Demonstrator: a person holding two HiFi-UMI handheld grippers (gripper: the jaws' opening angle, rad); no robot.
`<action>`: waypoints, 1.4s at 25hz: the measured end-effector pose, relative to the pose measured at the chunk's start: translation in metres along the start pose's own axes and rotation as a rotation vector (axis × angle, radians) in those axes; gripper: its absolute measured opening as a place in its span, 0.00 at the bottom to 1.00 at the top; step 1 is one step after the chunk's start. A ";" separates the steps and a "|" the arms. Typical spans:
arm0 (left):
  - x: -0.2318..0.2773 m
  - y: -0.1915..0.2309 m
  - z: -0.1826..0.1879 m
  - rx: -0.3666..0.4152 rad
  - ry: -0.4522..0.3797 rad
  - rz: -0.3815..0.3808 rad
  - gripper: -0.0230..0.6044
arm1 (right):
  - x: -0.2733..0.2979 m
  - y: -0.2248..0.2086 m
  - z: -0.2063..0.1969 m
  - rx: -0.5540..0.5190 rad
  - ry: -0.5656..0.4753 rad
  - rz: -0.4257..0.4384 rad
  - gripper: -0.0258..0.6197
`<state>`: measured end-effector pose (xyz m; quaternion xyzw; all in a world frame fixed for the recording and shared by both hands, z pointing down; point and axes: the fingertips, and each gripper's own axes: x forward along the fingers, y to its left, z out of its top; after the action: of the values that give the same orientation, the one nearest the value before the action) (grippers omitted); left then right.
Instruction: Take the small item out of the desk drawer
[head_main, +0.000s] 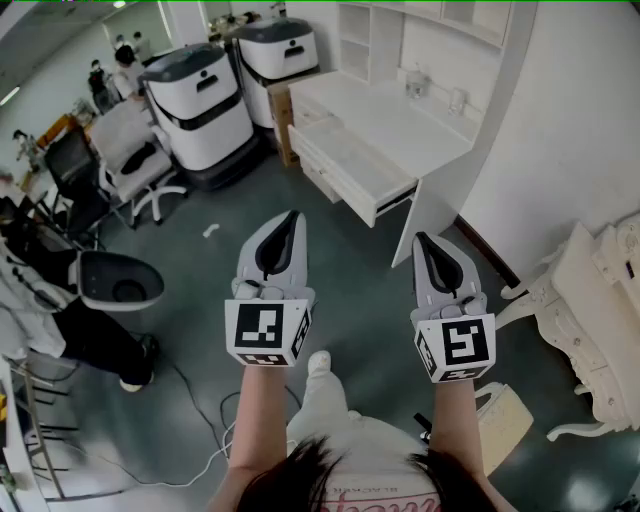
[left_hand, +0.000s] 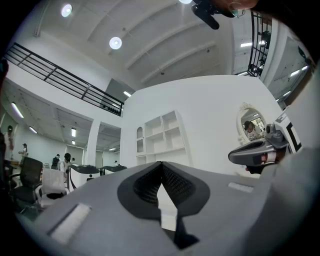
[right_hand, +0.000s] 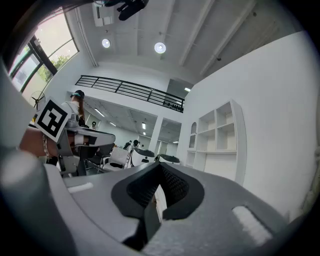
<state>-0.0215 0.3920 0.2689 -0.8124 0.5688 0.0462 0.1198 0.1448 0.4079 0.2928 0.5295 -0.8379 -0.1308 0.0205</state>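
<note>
A white desk (head_main: 420, 125) stands ahead against the wall, its drawer (head_main: 352, 170) pulled out toward me. I cannot make out any small item in the drawer from here. My left gripper (head_main: 291, 215) is held in the air short of the desk, jaws closed together at the tip, nothing in them. My right gripper (head_main: 421, 239) hovers beside it, also shut and empty. In the left gripper view the left gripper (left_hand: 161, 166) points at the white shelf unit (left_hand: 161, 132). The right gripper (right_hand: 159, 168) aims at the same shelf unit (right_hand: 218, 137).
Two white-and-grey machines (head_main: 200, 105) stand left of the desk, with office chairs (head_main: 135, 160) and people (head_main: 110, 75) beyond. An ornate white chair (head_main: 590, 300) sits at the right. Cables (head_main: 200, 400) lie on the dark floor near my feet.
</note>
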 end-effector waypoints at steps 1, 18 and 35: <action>0.003 0.002 0.000 0.001 -0.002 0.001 0.06 | 0.002 -0.002 0.000 0.004 -0.004 -0.002 0.04; 0.097 0.065 -0.002 0.027 -0.026 -0.016 0.05 | 0.099 -0.059 0.015 -0.007 -0.039 -0.086 0.04; 0.224 0.153 -0.041 -0.013 -0.028 -0.063 0.05 | 0.241 -0.086 -0.003 -0.013 0.004 -0.146 0.04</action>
<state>-0.0892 0.1279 0.2391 -0.8300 0.5408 0.0572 0.1239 0.1153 0.1572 0.2501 0.5894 -0.7962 -0.1361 0.0162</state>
